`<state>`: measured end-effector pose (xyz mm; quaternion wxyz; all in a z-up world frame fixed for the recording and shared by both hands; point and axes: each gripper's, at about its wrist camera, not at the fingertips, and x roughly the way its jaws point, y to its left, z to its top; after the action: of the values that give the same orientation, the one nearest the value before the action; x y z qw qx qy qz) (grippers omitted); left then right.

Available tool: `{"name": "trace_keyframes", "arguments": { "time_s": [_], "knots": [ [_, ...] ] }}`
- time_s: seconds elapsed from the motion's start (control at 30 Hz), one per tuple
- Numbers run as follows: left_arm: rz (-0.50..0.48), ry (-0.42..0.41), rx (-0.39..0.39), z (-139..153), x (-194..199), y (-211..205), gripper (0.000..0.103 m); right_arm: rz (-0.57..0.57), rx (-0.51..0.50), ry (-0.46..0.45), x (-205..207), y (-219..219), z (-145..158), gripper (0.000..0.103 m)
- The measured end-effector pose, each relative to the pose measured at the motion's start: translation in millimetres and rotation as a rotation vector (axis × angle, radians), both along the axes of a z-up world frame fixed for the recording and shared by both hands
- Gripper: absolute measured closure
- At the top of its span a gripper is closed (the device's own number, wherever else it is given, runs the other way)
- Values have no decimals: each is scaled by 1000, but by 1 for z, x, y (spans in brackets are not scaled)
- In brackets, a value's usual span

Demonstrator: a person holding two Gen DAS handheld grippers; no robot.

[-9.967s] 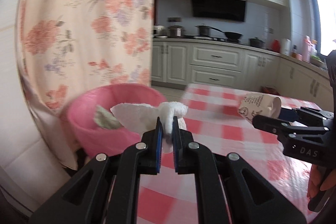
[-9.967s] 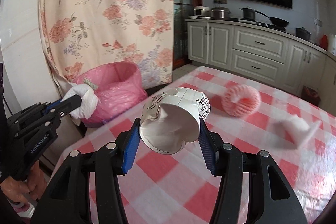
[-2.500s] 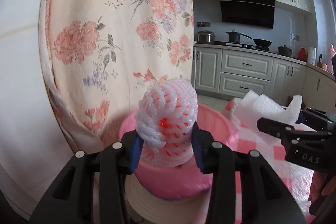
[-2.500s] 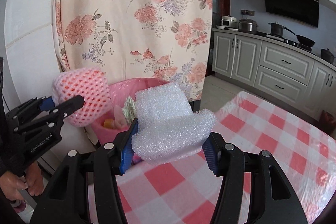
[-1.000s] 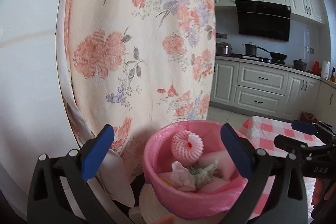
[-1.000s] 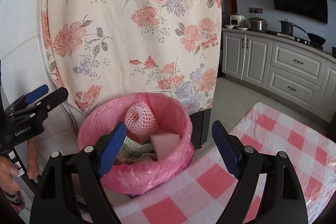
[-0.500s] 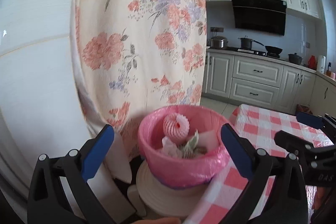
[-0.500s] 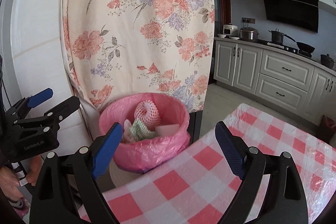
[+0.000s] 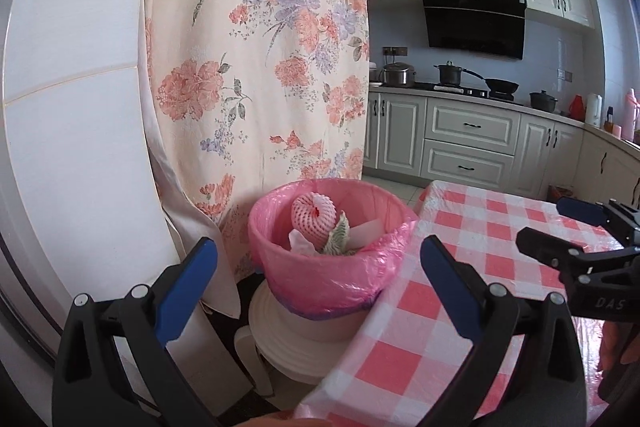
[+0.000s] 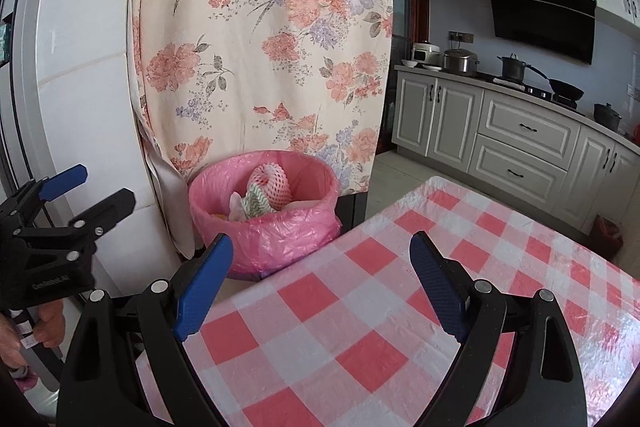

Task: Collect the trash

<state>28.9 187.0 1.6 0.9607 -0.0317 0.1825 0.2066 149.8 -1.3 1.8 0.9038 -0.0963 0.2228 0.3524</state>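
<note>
Both hand-held grippers have pulled back from the bin since a moment ago. Left hand-held gripper and right hand-held gripper hold nothing, fingers spread wide apart. Pink net sleeve, crumpled paper and foam piece lie inside the pink-lined bin, just beside the checked surface, below the floral curtain.

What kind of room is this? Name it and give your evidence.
A home kitchen, most likely: a black range hood over pots on a stove, white cabinets, and a checked dining table beside a pink-lined trash bin.
</note>
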Motion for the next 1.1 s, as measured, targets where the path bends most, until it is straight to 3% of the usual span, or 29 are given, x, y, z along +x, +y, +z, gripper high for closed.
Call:
{"name": "trace_keyframes", "arguments": {
  "time_s": [0.23, 1.1],
  "knots": [
    [-6, 3, 31, 2, 0, -8, 5, 6, 16, -3, -3, -2, 0, 18],
    [6, -4, 2, -3, -2, 0, 5, 12, 23, 3, -7, 4, -2, 18]
  ]
}}
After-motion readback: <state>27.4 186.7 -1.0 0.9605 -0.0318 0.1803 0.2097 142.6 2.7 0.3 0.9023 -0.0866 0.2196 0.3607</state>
